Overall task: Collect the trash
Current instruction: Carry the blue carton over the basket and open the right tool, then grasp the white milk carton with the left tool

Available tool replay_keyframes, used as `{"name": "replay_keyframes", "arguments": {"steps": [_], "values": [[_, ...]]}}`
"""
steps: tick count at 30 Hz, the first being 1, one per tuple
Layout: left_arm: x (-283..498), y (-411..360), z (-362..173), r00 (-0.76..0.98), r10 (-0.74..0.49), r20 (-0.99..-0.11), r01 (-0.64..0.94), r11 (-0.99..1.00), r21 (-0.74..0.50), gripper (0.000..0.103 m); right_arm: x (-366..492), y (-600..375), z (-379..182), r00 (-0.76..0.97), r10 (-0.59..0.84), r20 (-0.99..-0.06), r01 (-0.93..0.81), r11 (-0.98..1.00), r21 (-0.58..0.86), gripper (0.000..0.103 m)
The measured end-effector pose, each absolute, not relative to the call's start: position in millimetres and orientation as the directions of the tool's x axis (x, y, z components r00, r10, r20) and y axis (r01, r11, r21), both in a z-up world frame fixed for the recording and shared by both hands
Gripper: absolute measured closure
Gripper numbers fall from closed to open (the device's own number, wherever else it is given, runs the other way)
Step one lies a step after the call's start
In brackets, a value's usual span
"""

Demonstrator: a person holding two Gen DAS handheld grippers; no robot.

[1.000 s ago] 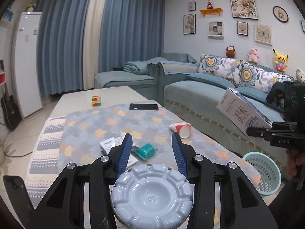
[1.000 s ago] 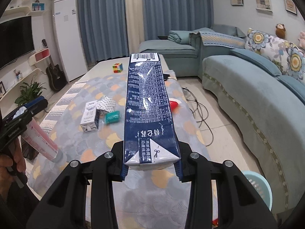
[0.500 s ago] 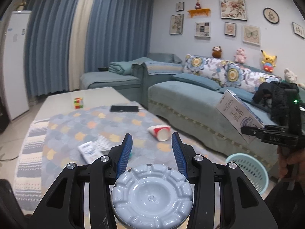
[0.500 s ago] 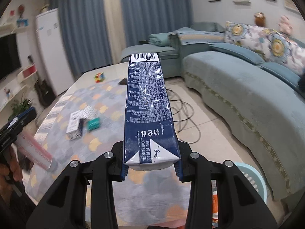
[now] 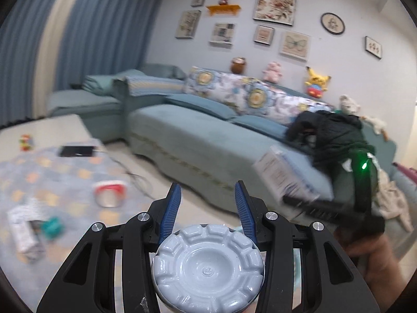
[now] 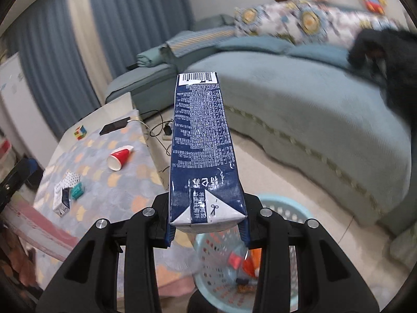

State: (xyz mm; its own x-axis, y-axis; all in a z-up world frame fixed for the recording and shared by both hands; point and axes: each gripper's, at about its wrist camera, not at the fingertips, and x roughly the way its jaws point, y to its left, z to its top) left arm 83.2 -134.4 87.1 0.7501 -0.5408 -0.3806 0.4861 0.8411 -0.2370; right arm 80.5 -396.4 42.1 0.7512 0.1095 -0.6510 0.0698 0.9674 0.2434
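The right gripper [image 6: 206,230] clamped the near end of a navy milk carton [image 6: 202,154], its jaws closed against the carton's sides. The carton's upper face carried dense white Chinese print, too small to read, a barcode at the far end and a scissors mark on a white corner flap. Directly beneath lay a pale blue basket [image 6: 292,211] on the floor, holding red and orange scraps. Only this view showed the table [image 6: 99,180] contents sharply: a tipped red paper cup [image 6: 120,157], a small white box [image 6: 62,198], a teal wrapper [image 6: 77,191], a puzzle cube [image 6: 80,132] and a black phone [image 6: 114,129].

The left gripper [image 5: 207,207] held a pale bottle [image 5: 207,268] low between its jaws, round ribbed base toward the lens; the blue fingertips [image 5: 172,206] stood apart beyond it. Only this motion-blurred view showed the framed wall pictures [image 5: 275,9], a Pikachu plush [image 5: 316,82] on the sofa [image 5: 208,140], and the right gripper with a green light.
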Motion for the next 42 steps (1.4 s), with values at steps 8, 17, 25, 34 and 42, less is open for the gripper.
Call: {"name": "replay_keyframes", "arguments": {"steps": [8, 17, 25, 34, 42], "values": [[101.1, -236.2, 64.5, 0.631, -0.648, -0.426, 0.593, 0.757, -0.275, 0.062, 68.4, -465.2, 14.1, 0.701, 0.055, -0.712, 0.270, 0.903, 0.335, 0.064], [122.1, -249.7, 25.4, 0.517, -0.676, -0.525, 0.586, 0.726, -0.359, 0.040, 70.9, -477.5, 8.9, 0.704, 0.072, -0.706, 0.302, 0.870, 0.390, 0.046], [99.1, -172.9, 7.5, 0.623, -0.467, -0.628, 0.525, 0.844, -0.108, 0.035, 80.2, -457.8, 12.1, 0.699, 0.107, -0.707, 0.258, 0.884, 0.390, 0.044], [107.5, 7.9, -31.5, 0.700, 0.014, -0.714, 0.115, 0.985, 0.132, 0.035, 96.9, -418.6, 9.4, 0.673, 0.147, -0.725, 0.202, 0.906, 0.371, 0.044], [167.7, 109.3, -51.9, 0.648, 0.234, -0.725, -0.266, 0.961, 0.072, 0.035, 112.2, -355.4, 18.6, 0.654, 0.169, -0.737, 0.097, 0.948, 0.303, 0.044]]}}
